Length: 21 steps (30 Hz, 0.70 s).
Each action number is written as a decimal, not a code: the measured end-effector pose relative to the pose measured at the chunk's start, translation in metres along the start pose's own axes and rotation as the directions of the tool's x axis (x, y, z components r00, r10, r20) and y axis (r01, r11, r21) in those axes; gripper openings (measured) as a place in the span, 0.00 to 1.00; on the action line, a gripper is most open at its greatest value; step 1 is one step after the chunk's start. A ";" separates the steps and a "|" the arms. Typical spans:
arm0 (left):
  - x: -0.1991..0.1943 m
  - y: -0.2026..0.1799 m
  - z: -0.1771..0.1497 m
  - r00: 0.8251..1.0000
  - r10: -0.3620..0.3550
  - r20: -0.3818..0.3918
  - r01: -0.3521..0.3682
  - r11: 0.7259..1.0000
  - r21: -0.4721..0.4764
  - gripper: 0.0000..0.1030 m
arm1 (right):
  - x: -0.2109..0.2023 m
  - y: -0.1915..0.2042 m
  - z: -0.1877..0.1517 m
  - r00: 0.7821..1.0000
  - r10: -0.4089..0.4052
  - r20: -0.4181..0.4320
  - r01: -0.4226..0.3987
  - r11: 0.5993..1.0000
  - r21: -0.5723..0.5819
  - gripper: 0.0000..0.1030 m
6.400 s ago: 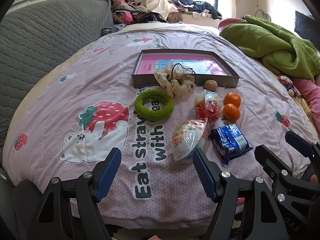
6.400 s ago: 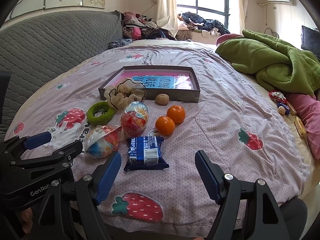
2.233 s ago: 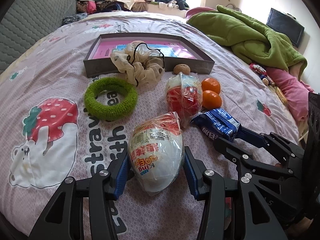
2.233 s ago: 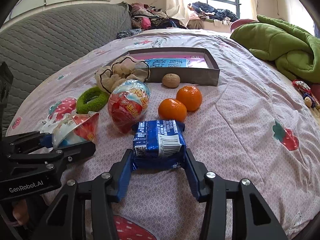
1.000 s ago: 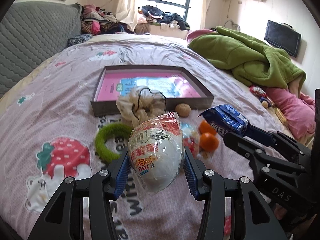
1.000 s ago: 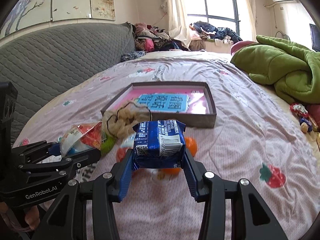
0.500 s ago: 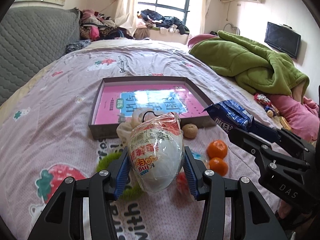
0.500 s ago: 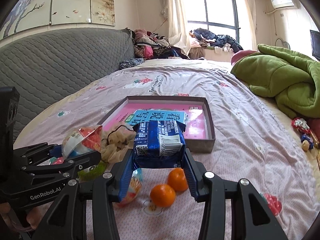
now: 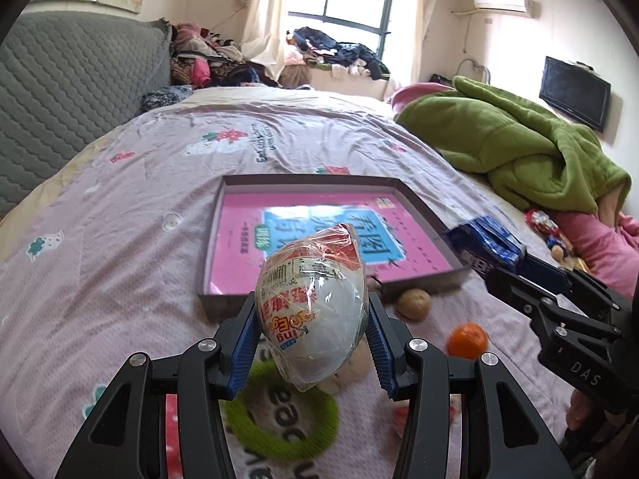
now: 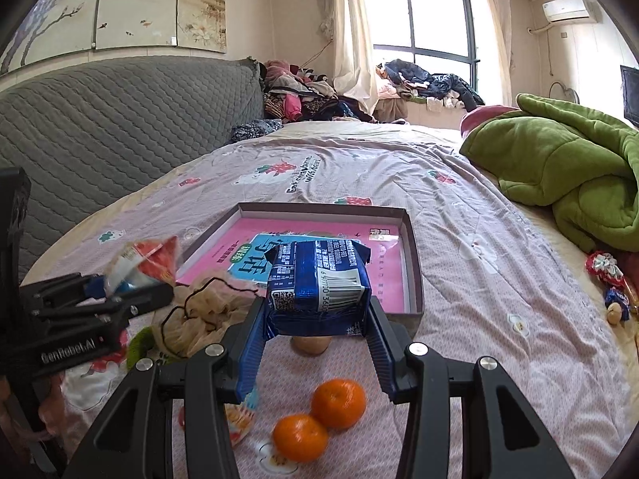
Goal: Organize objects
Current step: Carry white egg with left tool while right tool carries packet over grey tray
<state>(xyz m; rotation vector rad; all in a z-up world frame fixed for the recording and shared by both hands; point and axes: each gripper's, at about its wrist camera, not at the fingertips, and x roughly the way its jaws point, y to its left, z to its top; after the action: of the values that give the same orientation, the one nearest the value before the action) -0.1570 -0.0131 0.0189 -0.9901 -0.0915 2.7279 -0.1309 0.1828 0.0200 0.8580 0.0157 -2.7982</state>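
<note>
Gripping a wrapped toy egg (image 9: 313, 317) between its blue pads, the left claw (image 9: 311, 343) hangs above the bed (image 9: 120, 239), near the front wall of the shallow box (image 9: 223, 303). To its right, the right claw (image 10: 317, 343) clamps a blue snack packet (image 10: 319, 287) over the box's near edge, with a walnut (image 10: 310, 344) and two oranges (image 10: 319, 419) lying on the bed below.
</note>
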 end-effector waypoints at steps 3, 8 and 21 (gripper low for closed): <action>0.005 0.009 0.006 1.000 0.028 0.011 -0.028 1.000 -0.003 0.50 | 0.007 -0.001 0.004 1.000 -0.003 -0.001 0.003 1.000 -0.006 0.46; 0.015 0.019 0.012 0.999 0.034 0.000 -0.034 0.999 -0.019 0.50 | 0.015 -0.005 0.009 1.000 -0.002 -0.006 0.002 1.000 -0.001 0.46; 0.040 0.030 0.026 0.999 0.047 -0.009 -0.047 0.999 -0.006 0.50 | 0.033 -0.015 0.022 1.000 -0.007 -0.004 0.007 1.000 -0.028 0.46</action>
<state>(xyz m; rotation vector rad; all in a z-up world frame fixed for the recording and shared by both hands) -0.2097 -0.0323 0.0095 -1.0183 -0.0762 2.7674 -0.1724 0.1895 0.0191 0.8589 0.0590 -2.7958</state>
